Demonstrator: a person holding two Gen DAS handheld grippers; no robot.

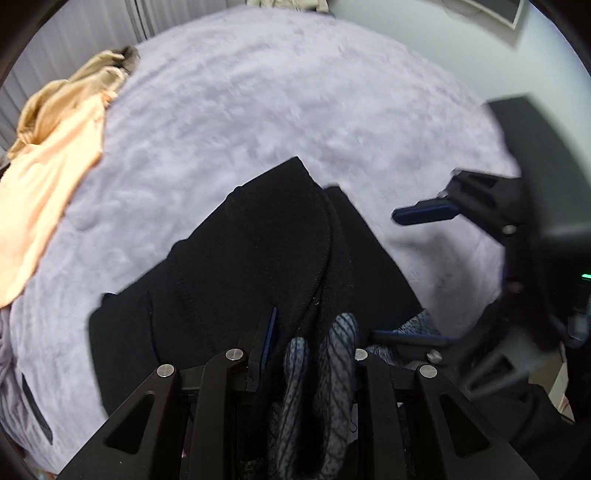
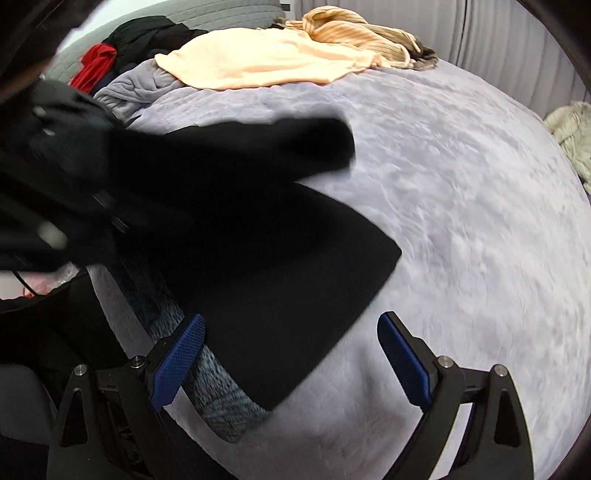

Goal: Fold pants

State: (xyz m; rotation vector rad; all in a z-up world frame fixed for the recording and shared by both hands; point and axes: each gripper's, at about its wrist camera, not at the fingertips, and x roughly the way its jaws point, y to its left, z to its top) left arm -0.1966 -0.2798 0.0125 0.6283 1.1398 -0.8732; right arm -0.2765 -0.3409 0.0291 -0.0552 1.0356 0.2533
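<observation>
1. Left gripper (image 1: 306,343): closed on black fabric. In the left wrist view a fold of the black pants (image 1: 240,251) is pinched between its pads, and a blue-grey knitted piece (image 1: 332,354) bunches up at the same spot.

2. Right gripper (image 2: 291,354): jaws standing wide, nothing between the pads. Its left blue pad (image 2: 181,354) sits over the pants' near edge; whether it touches the cloth cannot be told.

3. Pants, position: spread on the lavender bed cover (image 2: 461,221), partly folded, one layer lying over another. From the right gripper the garment runs away and to the left, its long axis slanting from the near edge of the bed toward the far left. One free corner (image 2: 391,254) points toward bare cover.

4. Deciding relation: the left gripper holds the pants already; the right one is just beside their near edge, and in my judgement is the hand free to take a second hold.

5. Surroundings, relative to the pants: a peach garment (image 2: 266,62) and a tan ribbed garment (image 2: 354,29) lie well beyond at the bed's far edge; a red and black heap (image 2: 110,48) beyond and to the left; a pale bundle (image 2: 569,133) far right.

6. Obstructions: none on the cover beside the pants. Motion blur limits finer detail.
</observation>
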